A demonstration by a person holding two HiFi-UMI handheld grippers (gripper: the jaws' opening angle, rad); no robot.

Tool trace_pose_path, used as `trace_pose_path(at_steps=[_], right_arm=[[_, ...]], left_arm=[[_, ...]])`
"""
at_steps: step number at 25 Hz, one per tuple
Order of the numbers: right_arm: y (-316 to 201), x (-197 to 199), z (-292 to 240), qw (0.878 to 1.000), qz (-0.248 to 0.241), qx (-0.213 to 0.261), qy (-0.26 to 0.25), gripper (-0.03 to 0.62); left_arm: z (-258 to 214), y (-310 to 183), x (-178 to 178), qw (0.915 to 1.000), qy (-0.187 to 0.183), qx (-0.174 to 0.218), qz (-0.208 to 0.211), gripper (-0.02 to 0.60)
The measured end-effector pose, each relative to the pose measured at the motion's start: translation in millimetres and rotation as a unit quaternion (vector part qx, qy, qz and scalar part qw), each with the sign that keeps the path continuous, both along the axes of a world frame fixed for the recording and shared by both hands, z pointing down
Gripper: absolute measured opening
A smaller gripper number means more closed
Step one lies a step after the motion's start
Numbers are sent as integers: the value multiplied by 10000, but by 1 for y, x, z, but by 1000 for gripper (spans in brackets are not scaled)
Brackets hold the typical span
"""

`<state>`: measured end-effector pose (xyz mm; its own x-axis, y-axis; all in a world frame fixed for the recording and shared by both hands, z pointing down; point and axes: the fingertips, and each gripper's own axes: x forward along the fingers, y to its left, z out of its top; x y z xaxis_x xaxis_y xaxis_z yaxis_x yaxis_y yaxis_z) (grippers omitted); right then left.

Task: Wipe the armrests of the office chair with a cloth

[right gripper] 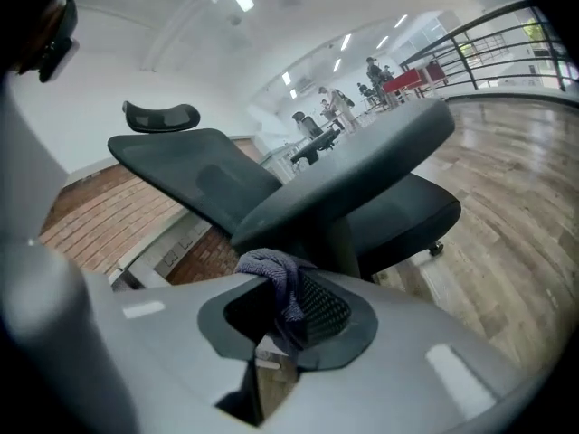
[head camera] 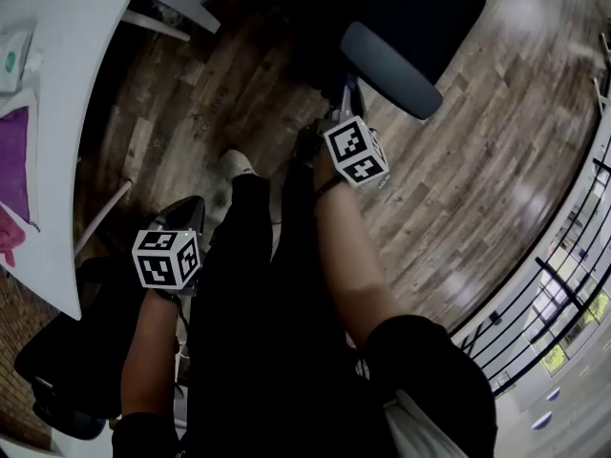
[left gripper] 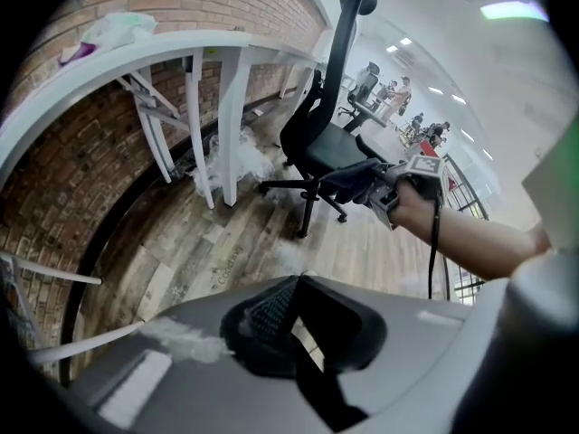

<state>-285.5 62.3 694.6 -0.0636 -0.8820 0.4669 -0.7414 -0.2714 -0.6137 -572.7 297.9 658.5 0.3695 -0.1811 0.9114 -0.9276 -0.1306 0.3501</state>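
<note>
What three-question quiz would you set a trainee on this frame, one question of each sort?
1. True or false: the right gripper is shut on a cloth.
2. Multiple choice: the left gripper holds A) a cloth, B) nothing, C) a spray bottle.
3. Short answer: which part of the office chair lies just ahead of the right gripper?

Key: 1 true. 2 B, its jaws are together with nothing between them. 3 the armrest.
</note>
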Motion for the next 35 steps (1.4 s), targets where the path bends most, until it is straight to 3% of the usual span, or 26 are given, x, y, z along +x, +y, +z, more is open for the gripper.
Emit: trace_pose_path(at_steps=[9,14,19,28,35], right_arm=[[90,-21,-76,9903,-1117,-484,672,61],[121,-23,-136,9784,-1695,-336,1133,61],[140,-14,-185,9757,-1641,-48,1450,61],[158,29,-213,9743,-1420,87,1748,61],[168,74,-236,9634,-1836,344,1922,62]], left_arm=[[-57,-51,2,9963,325,785,147,6],[-81,-82,-3,9915,460,1210,89,6],[-100,-111,2,9860,537,1572,-113,6],[-136,-127,87,9755,887,1972,409,6],[-146,-111,175,9729,978,2024,543,6]])
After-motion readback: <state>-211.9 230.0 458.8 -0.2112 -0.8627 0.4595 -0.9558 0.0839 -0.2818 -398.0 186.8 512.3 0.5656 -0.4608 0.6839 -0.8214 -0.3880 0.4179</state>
